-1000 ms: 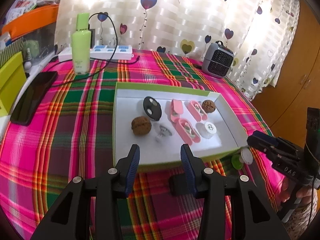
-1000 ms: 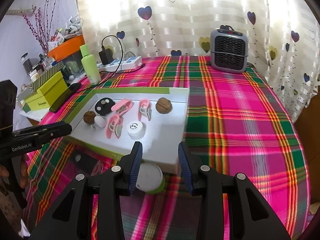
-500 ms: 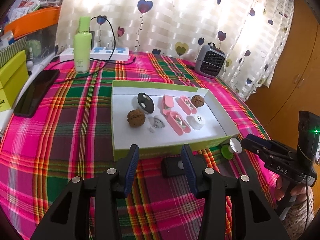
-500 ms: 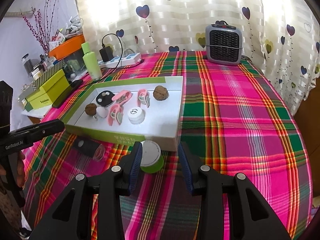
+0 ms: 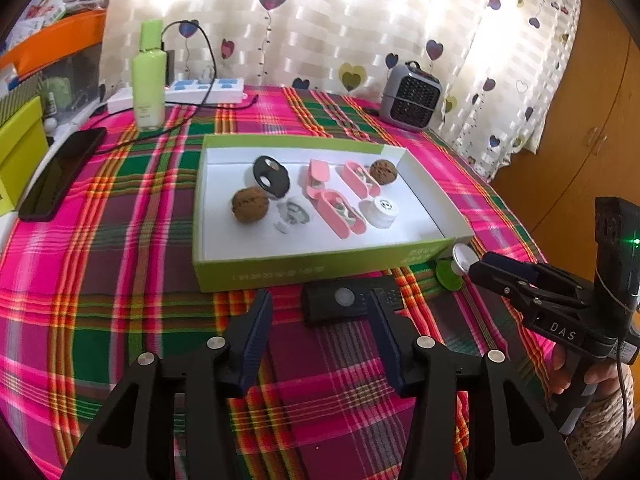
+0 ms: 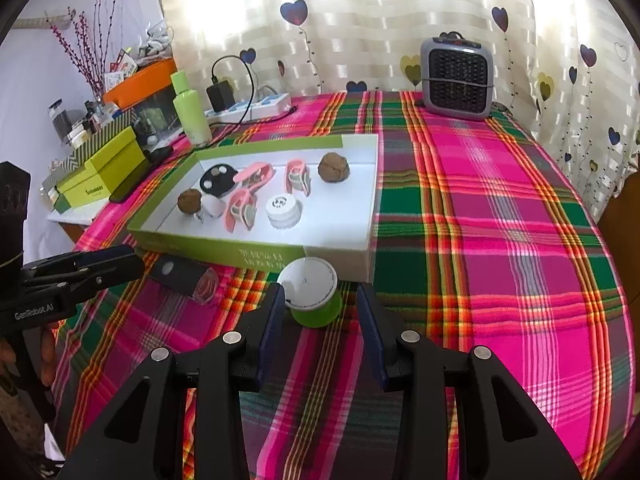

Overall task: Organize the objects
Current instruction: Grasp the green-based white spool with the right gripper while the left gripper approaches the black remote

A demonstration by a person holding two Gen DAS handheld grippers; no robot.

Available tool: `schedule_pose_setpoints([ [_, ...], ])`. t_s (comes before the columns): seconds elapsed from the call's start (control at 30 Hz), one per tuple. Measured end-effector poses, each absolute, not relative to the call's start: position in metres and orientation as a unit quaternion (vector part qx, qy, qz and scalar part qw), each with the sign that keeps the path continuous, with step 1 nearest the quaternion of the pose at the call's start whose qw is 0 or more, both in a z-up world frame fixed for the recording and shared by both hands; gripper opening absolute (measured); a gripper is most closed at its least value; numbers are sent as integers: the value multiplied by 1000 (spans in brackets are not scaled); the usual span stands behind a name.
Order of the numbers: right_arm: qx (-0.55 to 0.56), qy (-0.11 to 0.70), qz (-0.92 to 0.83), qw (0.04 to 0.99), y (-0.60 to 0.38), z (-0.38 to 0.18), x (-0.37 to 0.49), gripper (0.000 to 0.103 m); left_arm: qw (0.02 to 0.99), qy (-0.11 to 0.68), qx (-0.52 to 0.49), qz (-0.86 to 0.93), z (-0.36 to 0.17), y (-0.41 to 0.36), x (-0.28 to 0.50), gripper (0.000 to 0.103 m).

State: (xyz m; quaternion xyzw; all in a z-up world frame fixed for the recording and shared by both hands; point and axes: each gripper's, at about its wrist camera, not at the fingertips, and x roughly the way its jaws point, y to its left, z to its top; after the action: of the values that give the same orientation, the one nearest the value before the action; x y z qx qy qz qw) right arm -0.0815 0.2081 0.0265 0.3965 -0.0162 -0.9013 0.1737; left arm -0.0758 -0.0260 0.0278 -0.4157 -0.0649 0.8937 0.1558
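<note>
"DAS" on right gripper (image 5: 532, 280); "GenRobot.AI" on left gripper (image 6: 84, 266)

Bright daylight thru heart-print curtain (image 5: 360, 40) behind worktop w/ pink-green plaid cloth (image 6: 500, 208); wooden cupboard (image 5: 580, 128) at right, white wall (image 6: 36, 92) at left.

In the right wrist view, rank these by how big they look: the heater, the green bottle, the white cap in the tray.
1. heater
2. green bottle
3. white cap

The heater sits farthest back and still looks largest.
</note>
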Motion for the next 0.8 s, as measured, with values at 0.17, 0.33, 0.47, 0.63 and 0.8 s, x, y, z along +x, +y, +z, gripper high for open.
schedule_pose_setpoints([
  [0.17,407,-9,-895,181,203,20,-84,47,159,-61,-428,888,18,-20,-77,49],
  [0.33,414,-1,-891,186,199,16,-86,47,160,-59,-437,883,12,-15,-81,49],
  [0.47,416,8,-891,180,196,15,-90,47,165,-56,-443,880,8,-10,-81,49],
  [0.63,425,15,-889,172,192,11,-98,47,175,-53,-446,876,7,-3,-80,49],
  [0.8,423,15,-891,165,193,12,-101,47,187,-56,-447,873,6,1,-78,49],
])
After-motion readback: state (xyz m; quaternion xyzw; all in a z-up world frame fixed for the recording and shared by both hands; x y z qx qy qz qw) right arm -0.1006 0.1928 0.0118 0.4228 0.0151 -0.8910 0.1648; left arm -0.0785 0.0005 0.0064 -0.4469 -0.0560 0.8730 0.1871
